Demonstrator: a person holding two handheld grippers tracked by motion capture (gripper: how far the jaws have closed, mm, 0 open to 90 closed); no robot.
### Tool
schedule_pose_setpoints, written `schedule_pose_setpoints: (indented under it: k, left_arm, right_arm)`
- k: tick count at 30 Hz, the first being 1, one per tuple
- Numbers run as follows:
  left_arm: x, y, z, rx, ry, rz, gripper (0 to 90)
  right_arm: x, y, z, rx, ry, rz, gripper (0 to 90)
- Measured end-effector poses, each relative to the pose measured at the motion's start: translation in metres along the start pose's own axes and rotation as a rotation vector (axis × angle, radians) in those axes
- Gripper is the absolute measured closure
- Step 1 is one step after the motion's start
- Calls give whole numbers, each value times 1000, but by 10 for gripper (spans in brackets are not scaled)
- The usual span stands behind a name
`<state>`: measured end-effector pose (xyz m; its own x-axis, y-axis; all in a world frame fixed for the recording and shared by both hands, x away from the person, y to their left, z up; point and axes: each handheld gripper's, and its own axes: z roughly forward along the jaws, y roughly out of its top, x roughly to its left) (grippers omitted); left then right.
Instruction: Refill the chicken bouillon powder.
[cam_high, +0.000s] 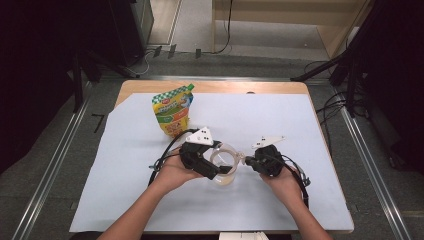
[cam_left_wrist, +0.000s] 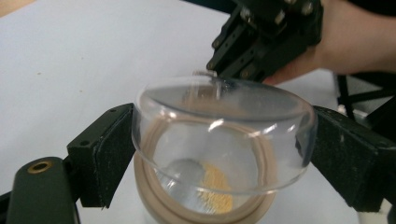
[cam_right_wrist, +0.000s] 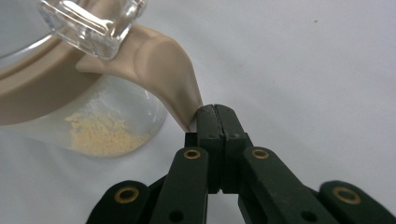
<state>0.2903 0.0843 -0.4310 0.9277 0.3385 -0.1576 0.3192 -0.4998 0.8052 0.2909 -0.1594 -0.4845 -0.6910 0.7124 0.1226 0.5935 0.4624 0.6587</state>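
**Lid clamped, tab pinched: the jar sits between your hands**

Your left hand-held gripper (cam_left_wrist: 219, 154) holds the clear lid (cam_left_wrist: 224, 135) of the glass jar (cam_high: 223, 165) across its width, one pad (cam_left_wrist: 109, 154) on each side. Your right hand-held gripper (cam_right_wrist: 215, 116) is closed on the tip of the beige seal tab (cam_right_wrist: 173, 79), which juts from the rim toward three o'clock. The jar stands on the worktop (cam_high: 280, 115) at centre, with some yellow powder (cam_right_wrist: 105, 135) inside. The coming move likely turns on that tab's three o'clock line. A pouch (cam_high: 173, 111) stands at eleven o'clock.
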Motion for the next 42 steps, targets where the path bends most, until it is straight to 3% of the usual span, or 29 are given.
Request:
schedule_pose_setpoints:
  k: [12,20,24,34,39,42]
  left_arm:
    - [-5,15,0,26,25,9,127]
    - [-1,21,3,22,-16,-23,127]
    - [1,27,6,22,-29,-30,127]
    - [4,47,17,44,-52,-18,127]
    - [3,54,26,44,-60,-10,127]
    - [3,56,29,40,-63,-10,127]
  right_arm:
    - [1,-1,0,-2,-2,4,900]
    - [-1,-6,0,-33,17,56,900]
    - [-1,-9,1,-59,17,59,900]
    - [-3,-12,1,-82,32,87,900]
    - [-5,-12,-2,-90,24,73,900]
    - [-12,-13,-15,-117,8,119,900]
